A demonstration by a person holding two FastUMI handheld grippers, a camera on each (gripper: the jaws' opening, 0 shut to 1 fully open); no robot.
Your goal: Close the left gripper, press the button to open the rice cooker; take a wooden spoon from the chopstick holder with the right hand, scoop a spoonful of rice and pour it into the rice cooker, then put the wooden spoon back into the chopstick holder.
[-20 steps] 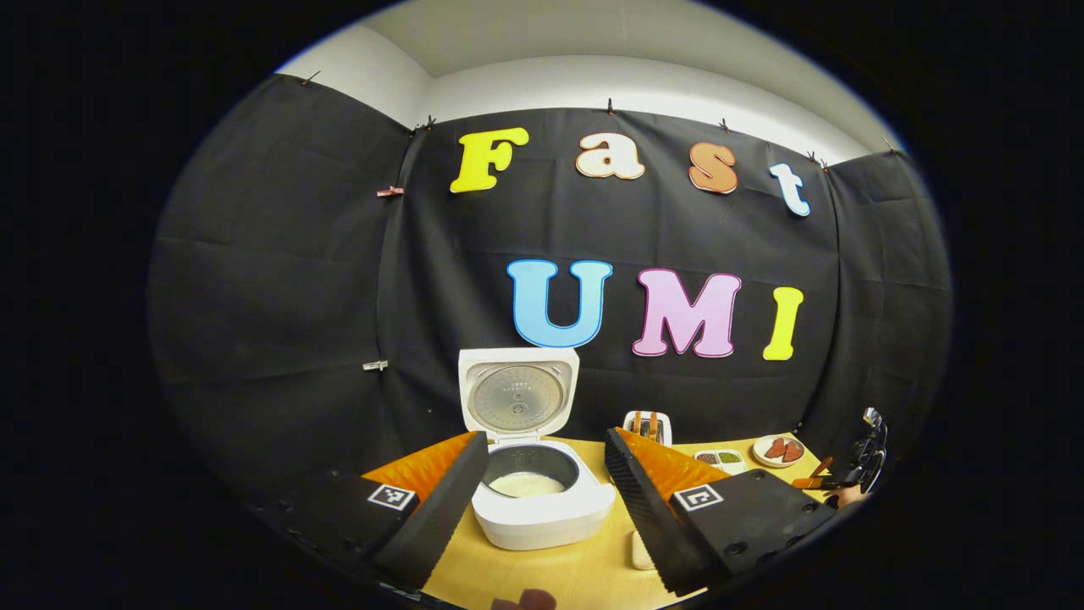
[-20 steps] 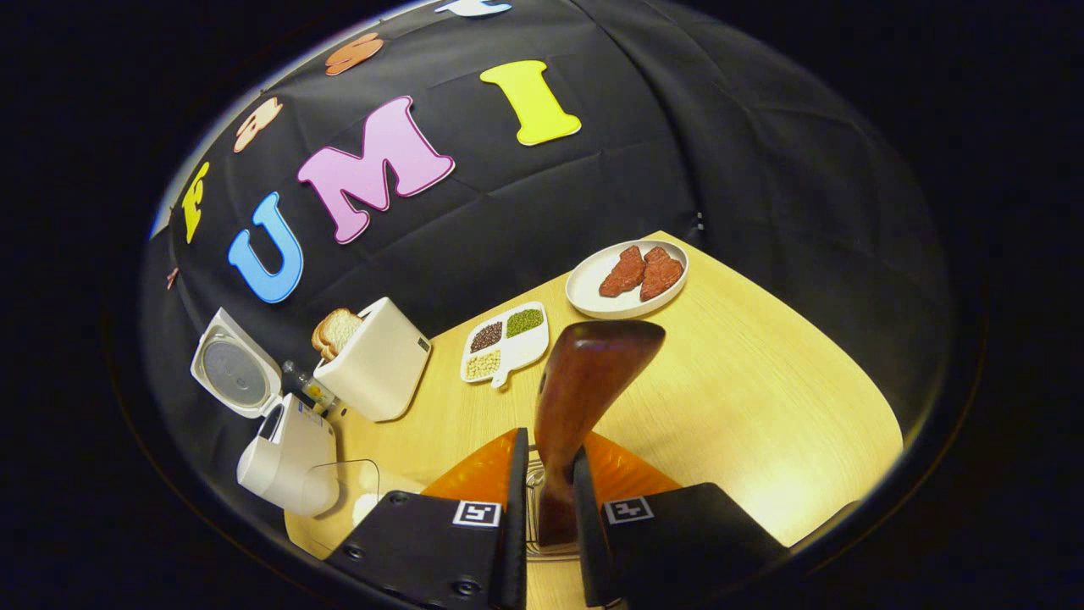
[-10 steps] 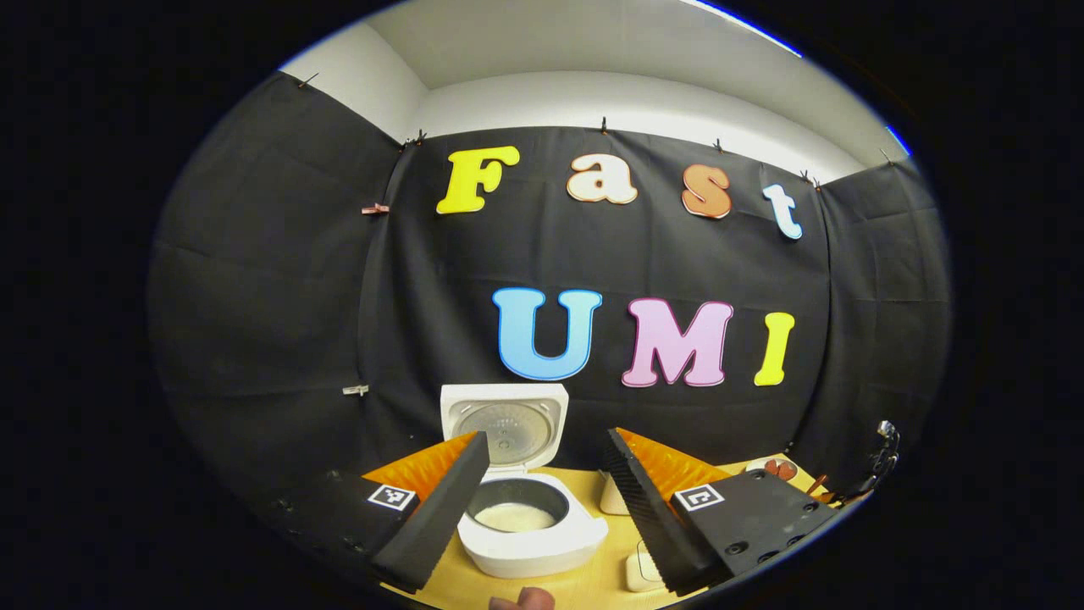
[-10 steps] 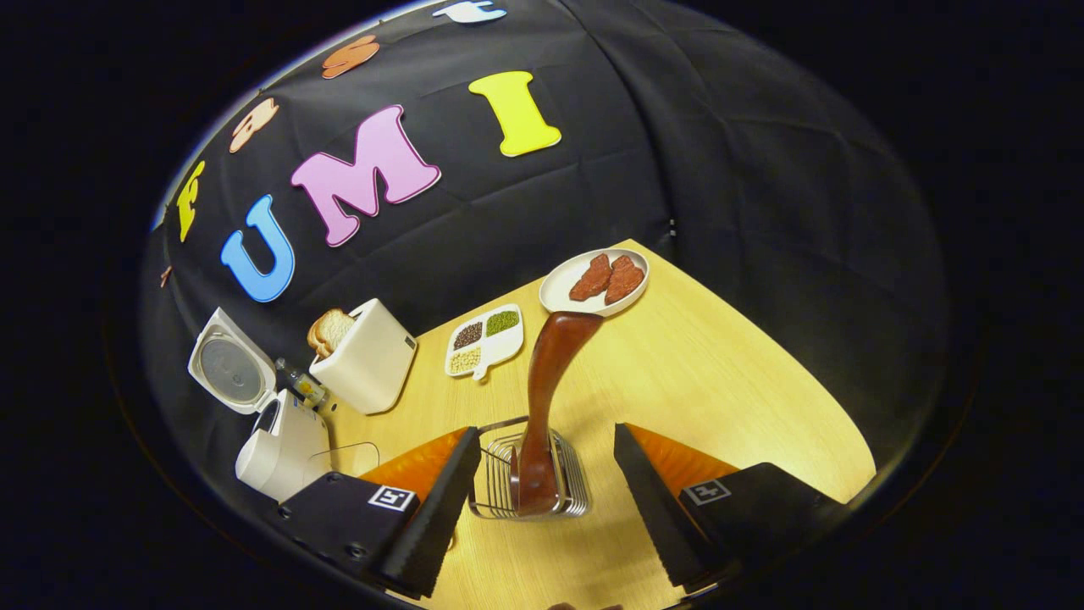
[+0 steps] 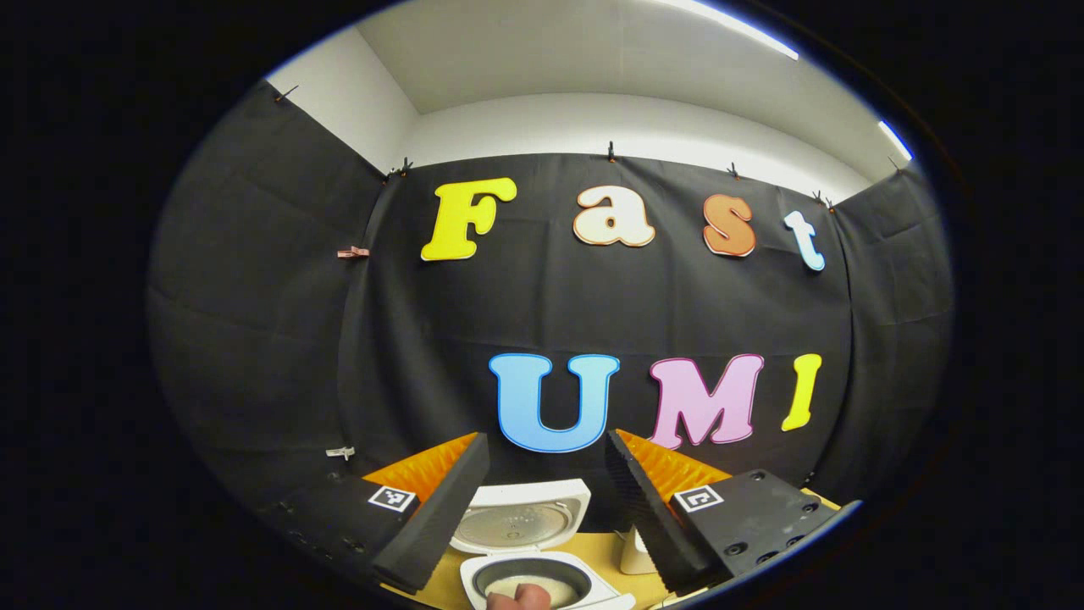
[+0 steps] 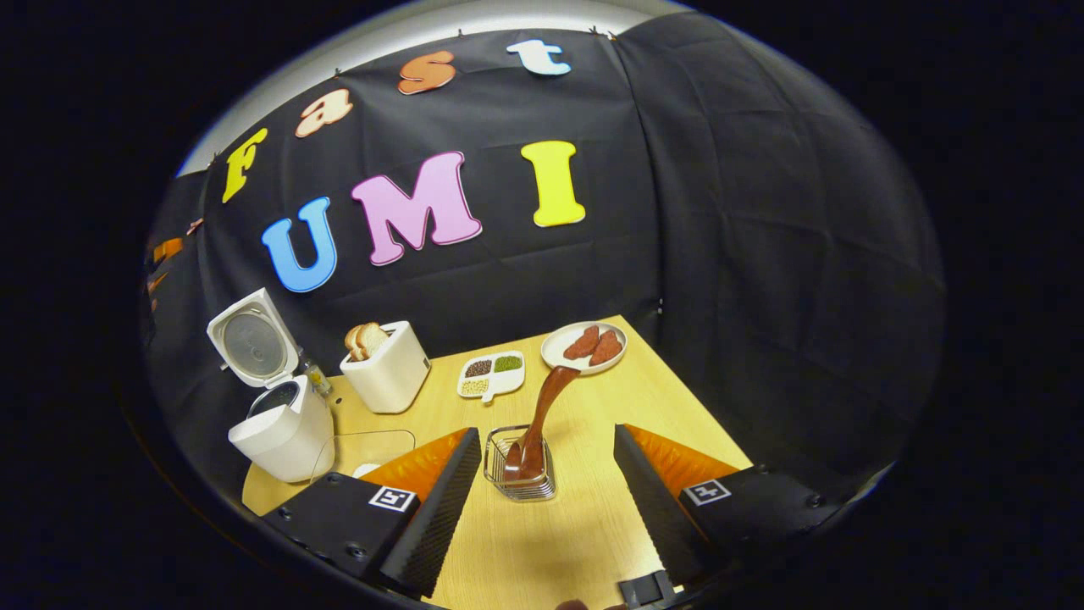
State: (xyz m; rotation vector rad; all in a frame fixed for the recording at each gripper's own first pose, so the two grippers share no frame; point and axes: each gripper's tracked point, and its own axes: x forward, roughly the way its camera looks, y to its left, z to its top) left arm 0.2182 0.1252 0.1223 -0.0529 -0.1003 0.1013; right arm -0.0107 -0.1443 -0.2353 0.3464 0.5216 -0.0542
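The white rice cooker [image 6: 284,428] stands at the table's left with its lid [image 6: 251,343] raised. In the left gripper view the cooker's lid [image 5: 518,525] sits low, with white rice in the pot [image 5: 532,585] behind a fingertip. The dark wooden spoon [image 6: 542,415] stands bowl-up in the wire chopstick holder [image 6: 521,466]. My right gripper [image 6: 546,496] is open, drawn back from the holder, with the holder between and beyond its fingers. My left gripper [image 5: 542,508] is open, raised and tilted up toward the wall.
A white toaster [image 6: 385,373] with bread slices stands right of the cooker. A divided dish of beans [image 6: 491,375] and a plate of red meat pieces [image 6: 584,346] lie at the back. A clear container [image 6: 364,445] sits near the cooker.
My right gripper opened, let go of the spoon in the holder and pulled back and up. My left gripper rose and tilted up, so the cooker sank low in its view.
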